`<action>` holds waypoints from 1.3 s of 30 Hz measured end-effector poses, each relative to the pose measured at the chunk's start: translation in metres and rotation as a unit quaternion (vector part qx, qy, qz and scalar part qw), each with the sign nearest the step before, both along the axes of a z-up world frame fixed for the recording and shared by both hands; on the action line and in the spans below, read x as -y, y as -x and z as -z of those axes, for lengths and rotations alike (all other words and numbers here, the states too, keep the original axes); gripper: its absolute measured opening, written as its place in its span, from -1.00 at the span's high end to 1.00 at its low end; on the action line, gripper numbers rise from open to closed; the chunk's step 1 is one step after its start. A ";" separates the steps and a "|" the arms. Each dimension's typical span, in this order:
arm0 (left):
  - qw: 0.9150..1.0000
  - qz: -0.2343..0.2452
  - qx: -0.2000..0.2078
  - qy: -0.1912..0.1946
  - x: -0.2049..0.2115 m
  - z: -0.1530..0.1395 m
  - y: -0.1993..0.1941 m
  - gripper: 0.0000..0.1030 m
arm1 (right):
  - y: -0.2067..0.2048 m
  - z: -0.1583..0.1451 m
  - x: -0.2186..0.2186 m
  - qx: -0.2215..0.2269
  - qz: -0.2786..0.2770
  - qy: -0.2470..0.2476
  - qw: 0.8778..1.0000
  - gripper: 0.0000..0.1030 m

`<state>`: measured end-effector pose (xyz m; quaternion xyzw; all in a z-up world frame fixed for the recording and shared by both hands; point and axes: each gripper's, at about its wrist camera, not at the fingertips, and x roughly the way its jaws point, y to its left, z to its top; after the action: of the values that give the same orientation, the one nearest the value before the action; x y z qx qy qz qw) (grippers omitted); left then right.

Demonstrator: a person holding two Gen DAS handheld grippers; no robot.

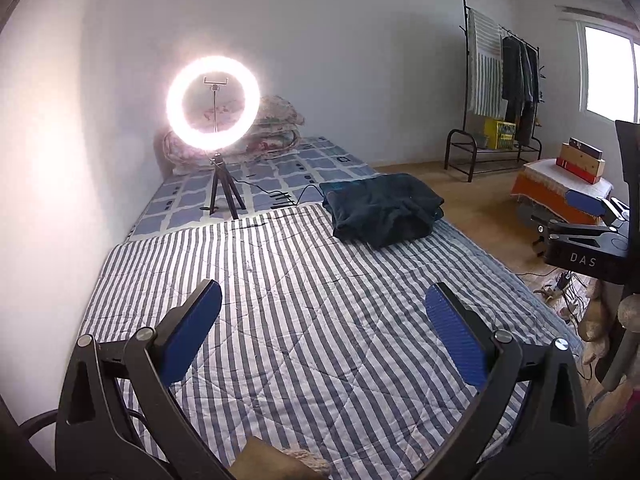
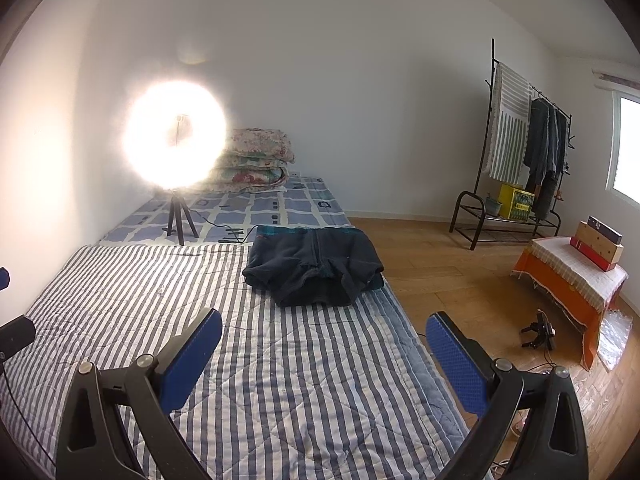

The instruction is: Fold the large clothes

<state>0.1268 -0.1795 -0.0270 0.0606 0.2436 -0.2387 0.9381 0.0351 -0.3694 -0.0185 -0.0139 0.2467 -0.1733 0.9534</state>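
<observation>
Your main risk is the ring light: its tripod stands on the bed just beyond the jacket, and its cable runs up close to the jacket's far edge. Drag or swing the cloth that way and you could snag the cable and tip the light over. The jacket also sits at the bed's floor-side edge, so a loose pull from that side could slide it off onto the floor.

Both grippers are empty. The left gripper and the right gripper each have their fingers spread wide, with nothing between them, hovering above the striped quilt on the near side of the jacket and well apart from it.

The jacket is dark and fleecy-looking, with a zip down the middle. It lies in a compact bundle (it looks already folded, or nearly so), the near edge rumpled with a flap hanging forward. A teal lining shows at its far edge.
</observation>
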 end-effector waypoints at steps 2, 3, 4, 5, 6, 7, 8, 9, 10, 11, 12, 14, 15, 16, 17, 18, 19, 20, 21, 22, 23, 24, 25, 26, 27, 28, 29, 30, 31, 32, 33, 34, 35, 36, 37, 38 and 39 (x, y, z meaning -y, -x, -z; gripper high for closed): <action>1.000 0.000 0.000 0.000 0.000 0.000 0.000 -1.00 | 0.000 0.000 -0.001 0.000 0.000 0.001 1.000 -0.99; 1.000 0.000 0.000 0.000 0.000 0.000 0.000 -1.00 | 0.000 0.000 -0.001 0.000 0.000 0.000 1.000 -0.99; 1.000 0.000 0.000 0.000 0.000 0.000 0.000 -1.00 | -0.001 0.000 -0.002 -0.001 0.000 0.000 1.000 -0.99; 1.000 0.000 0.000 0.000 0.000 0.000 0.000 -1.00 | -0.001 0.000 -0.002 -0.001 -0.001 0.001 1.000 -0.99; 1.000 0.000 0.000 0.000 0.000 0.000 0.000 -1.00 | -0.002 0.000 -0.002 -0.001 -0.001 0.001 1.000 -0.99; 1.000 0.000 0.000 0.001 0.000 0.000 0.001 -1.00 | -0.002 0.000 -0.003 -0.001 -0.001 0.002 1.000 -0.99; 1.000 0.000 0.001 0.001 0.000 0.000 0.000 -1.00 | -0.002 0.000 -0.003 -0.001 -0.001 0.002 1.000 -0.99; 1.000 -0.001 0.001 0.001 0.000 -0.001 0.001 -1.00 | -0.002 0.000 -0.003 -0.001 -0.001 0.001 1.000 -0.99; 1.000 0.000 0.001 0.001 -0.001 0.000 0.000 -1.00 | -0.002 0.000 -0.003 -0.001 -0.001 0.001 1.000 -0.99; 1.000 0.000 0.000 0.001 -0.001 0.000 0.000 -1.00 | -0.002 0.000 -0.003 -0.001 -0.001 0.001 1.000 -0.99; 1.000 0.000 0.001 0.001 -0.001 0.000 0.000 -1.00 | -0.002 0.000 -0.003 -0.001 -0.001 0.001 1.000 -0.99; 1.000 -0.001 0.001 0.001 -0.001 -0.001 0.000 -1.00 | -0.002 0.000 -0.003 -0.001 -0.001 0.001 1.000 -0.99; 1.000 0.000 0.001 0.001 -0.001 -0.001 0.000 -1.00 | -0.002 0.000 -0.003 -0.002 -0.001 0.001 1.000 -0.99; 1.000 0.000 0.000 0.001 0.000 -0.001 0.000 -1.00 | -0.001 0.000 -0.004 -0.002 -0.001 0.002 1.000 -0.99; 1.000 0.000 0.001 0.001 0.000 -0.001 0.001 -1.00 | -0.002 0.000 -0.004 -0.002 -0.002 0.002 1.000 -0.99; 1.000 -0.001 0.001 0.001 -0.001 -0.001 0.000 -1.00 | -0.002 0.000 -0.004 -0.002 -0.002 0.002 1.000 -0.99; 1.000 -0.001 0.001 0.001 0.000 -0.001 0.001 -1.00 | -0.003 -0.001 -0.004 -0.002 -0.002 0.002 1.000 -0.99; 1.000 -0.001 0.001 0.001 0.000 -0.001 0.001 -1.00 | -0.002 0.000 -0.004 -0.002 -0.002 0.002 1.000 -0.99; 1.000 -0.001 0.001 0.001 0.000 -0.001 0.000 -1.00 | -0.002 0.000 -0.004 -0.002 -0.001 0.002 1.000 -0.99; 1.000 -0.001 0.000 0.001 0.000 -0.001 0.000 -1.00 | -0.002 -0.001 -0.005 -0.002 -0.002 0.002 1.000 -0.99; 1.000 0.000 0.000 0.000 0.000 -0.001 0.000 -1.00 | -0.002 -0.001 -0.005 -0.002 -0.002 0.003 1.000 -0.99; 1.000 -0.001 0.001 0.000 0.000 -0.001 0.001 -1.00 | -0.003 0.000 -0.005 -0.002 -0.001 0.003 1.000 -0.99; 1.000 -0.002 0.000 0.001 0.000 -0.001 0.001 -1.00 | -0.002 0.000 -0.005 -0.002 0.000 0.003 1.000 -0.99; 1.000 -0.001 0.000 0.001 0.000 -0.001 0.001 -1.00 | -0.002 -0.001 -0.006 -0.002 0.000 0.003 1.000 -0.99; 1.000 -0.001 0.000 0.001 0.000 -0.001 0.001 -1.00 | -0.003 -0.001 -0.005 -0.002 -0.002 0.003 1.000 -0.99; 1.000 -0.002 0.001 0.001 0.000 -0.001 0.001 -1.00 | -0.003 -0.001 -0.005 -0.002 -0.002 0.002 1.000 -0.99; 1.000 -0.002 0.001 0.001 0.000 -0.001 0.001 -1.00 | -0.003 -0.001 -0.005 -0.002 -0.002 0.003 1.000 -0.99; 1.000 -0.002 0.000 0.001 0.000 -0.001 0.000 -1.00 | -0.003 -0.001 -0.005 -0.002 -0.001 0.003 1.000 -0.99; 1.000 -0.001 0.000 0.001 0.000 0.000 0.000 -1.00 | -0.003 -0.001 -0.005 -0.002 -0.001 0.003 1.000 -0.99; 1.000 -0.001 0.000 0.001 0.000 0.000 0.000 -1.00 | -0.003 -0.001 -0.005 -0.002 -0.001 0.002 1.000 -0.99; 1.000 -0.002 0.000 0.001 -0.001 0.000 0.000 -1.00 | -0.003 -0.001 -0.004 -0.002 -0.002 0.002 1.000 -0.99; 1.000 -0.002 0.000 0.002 -0.001 -0.001 0.000 -1.00 | -0.004 -0.001 -0.004 -0.001 -0.002 0.002 1.000 -0.99; 1.000 -0.002 0.000 0.001 -0.001 -0.001 0.001 -1.00 | -0.004 -0.001 -0.005 -0.001 -0.002 0.002 1.000 -0.99; 1.000 -0.002 0.000 0.001 -0.001 -0.001 0.000 -1.00 | -0.004 -0.001 -0.004 -0.002 -0.002 0.003 1.000 -0.99; 1.000 -0.001 0.000 0.002 -0.001 -0.001 0.000 -1.00 | -0.003 -0.001 -0.004 -0.001 -0.002 0.002 1.000 -0.99; 1.000 -0.001 0.000 0.002 -0.001 -0.001 0.000 -1.00 | -0.003 -0.001 -0.005 -0.002 -0.002 0.002 1.000 -0.99; 1.000 -0.002 0.000 0.002 -0.001 -0.001 0.000 -1.00 | -0.003 -0.001 -0.004 -0.002 -0.002 0.002 1.000 -0.99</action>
<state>0.1268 -0.1785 -0.0263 0.0585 0.2431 -0.2377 0.9386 0.0385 -0.3650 -0.0174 -0.0166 0.2478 -0.1715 0.9534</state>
